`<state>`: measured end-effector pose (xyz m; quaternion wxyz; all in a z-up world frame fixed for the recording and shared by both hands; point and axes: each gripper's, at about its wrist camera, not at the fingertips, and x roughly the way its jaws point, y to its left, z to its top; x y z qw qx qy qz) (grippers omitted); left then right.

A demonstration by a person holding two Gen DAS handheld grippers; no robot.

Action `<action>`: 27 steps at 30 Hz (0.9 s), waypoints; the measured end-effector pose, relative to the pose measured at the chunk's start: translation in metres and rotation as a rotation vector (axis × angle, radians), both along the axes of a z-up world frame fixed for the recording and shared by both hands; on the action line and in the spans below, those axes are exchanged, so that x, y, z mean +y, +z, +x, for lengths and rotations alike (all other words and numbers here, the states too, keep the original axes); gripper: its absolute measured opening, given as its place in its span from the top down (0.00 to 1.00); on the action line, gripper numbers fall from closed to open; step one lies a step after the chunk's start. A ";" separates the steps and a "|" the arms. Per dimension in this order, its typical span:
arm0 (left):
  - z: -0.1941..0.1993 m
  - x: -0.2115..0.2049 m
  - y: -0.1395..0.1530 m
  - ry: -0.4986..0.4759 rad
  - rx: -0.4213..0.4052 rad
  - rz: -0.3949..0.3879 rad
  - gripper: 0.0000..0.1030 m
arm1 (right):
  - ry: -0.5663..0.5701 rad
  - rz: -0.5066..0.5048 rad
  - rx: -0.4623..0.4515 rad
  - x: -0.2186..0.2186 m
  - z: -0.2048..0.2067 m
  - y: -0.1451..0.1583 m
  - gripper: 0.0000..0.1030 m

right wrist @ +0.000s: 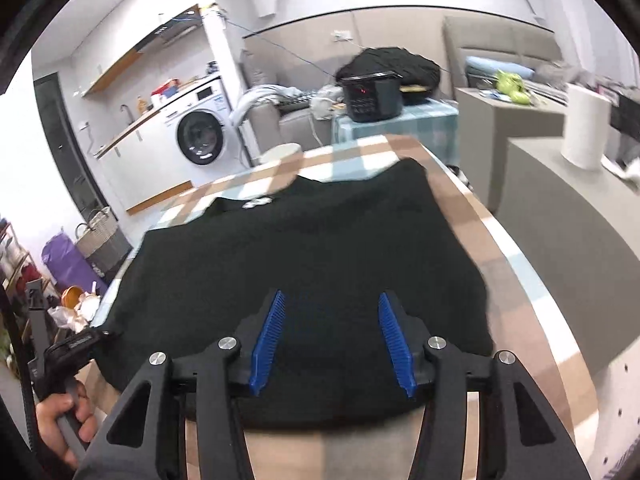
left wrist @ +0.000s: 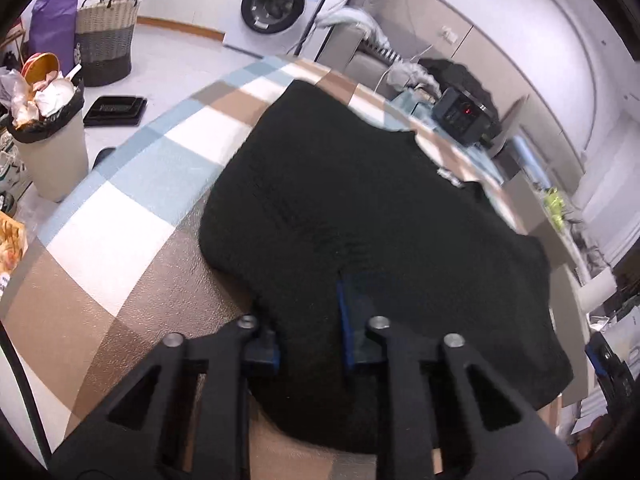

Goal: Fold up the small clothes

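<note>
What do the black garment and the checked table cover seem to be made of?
The black garment looks like soft, matte knit or fleece: the left wrist view shows a fuzzy, nubbly surface without shine. The table cover looks like wipeable vinyl or coated cloth: its checked surface has a fine embossed grain and a slight sheen. Neither is certain.

garment (left wrist: 360, 200) on table (left wrist: 120, 240), both grippers at its near edge

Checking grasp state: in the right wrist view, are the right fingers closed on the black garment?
No, the right gripper sits open above the black garment.
</note>
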<state>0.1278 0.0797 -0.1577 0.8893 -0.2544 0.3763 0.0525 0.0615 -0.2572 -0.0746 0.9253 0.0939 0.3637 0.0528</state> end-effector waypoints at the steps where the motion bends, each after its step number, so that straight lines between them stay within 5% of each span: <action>1: -0.003 0.000 0.003 -0.009 -0.006 0.003 0.86 | 0.012 -0.003 -0.007 0.005 0.002 0.003 0.51; 14: -0.036 0.014 0.000 0.026 0.015 -0.027 0.86 | 0.277 -0.026 0.150 0.086 0.041 -0.044 0.47; 19: -0.032 -0.003 0.025 0.003 -0.028 0.097 0.87 | 0.280 -0.040 0.144 0.086 0.038 -0.046 0.47; 23: -0.005 -0.044 0.074 -0.124 -0.139 0.257 0.89 | 0.226 -0.023 0.146 0.068 0.030 -0.046 0.47; 27: 0.029 -0.129 0.118 -0.370 -0.250 0.348 0.89 | 0.160 -0.008 0.138 0.040 0.018 -0.039 0.47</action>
